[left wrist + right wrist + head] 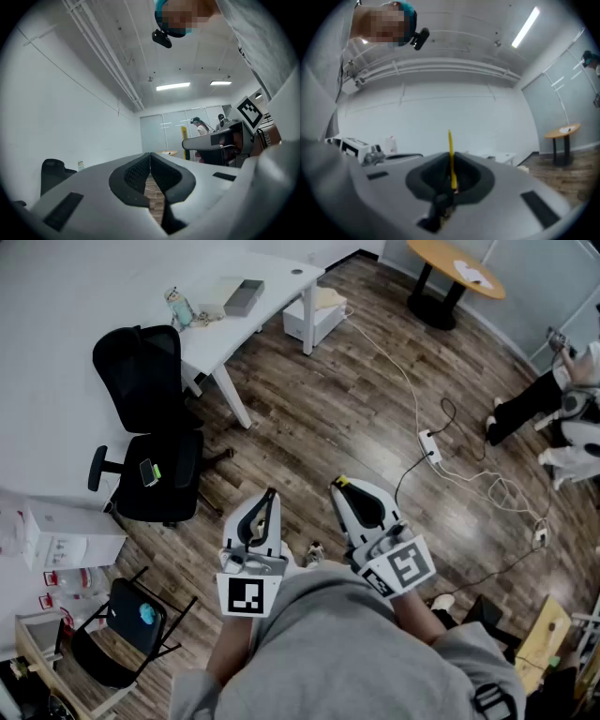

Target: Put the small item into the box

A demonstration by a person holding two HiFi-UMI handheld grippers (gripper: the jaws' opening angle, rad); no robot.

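Observation:
In the head view both grippers are held close to my body above the wood floor. My right gripper (340, 484) is shut on a thin yellow item (342, 481). The right gripper view shows that yellow item (450, 157) standing up as a narrow strip from between the closed pads of the right gripper (451, 176). My left gripper (270, 495) is shut with nothing in it, and the left gripper view shows the tips of the left gripper (150, 158) meeting. A grey box (245, 296) lies on the white desk (272, 282) far ahead at the upper left.
A black office chair (150, 432) with a phone (150, 472) on its seat stands between me and the desk. Cables and a power strip (429, 445) run across the floor at right. A round wooden table (457, 266) and a seated person (562, 399) are beyond.

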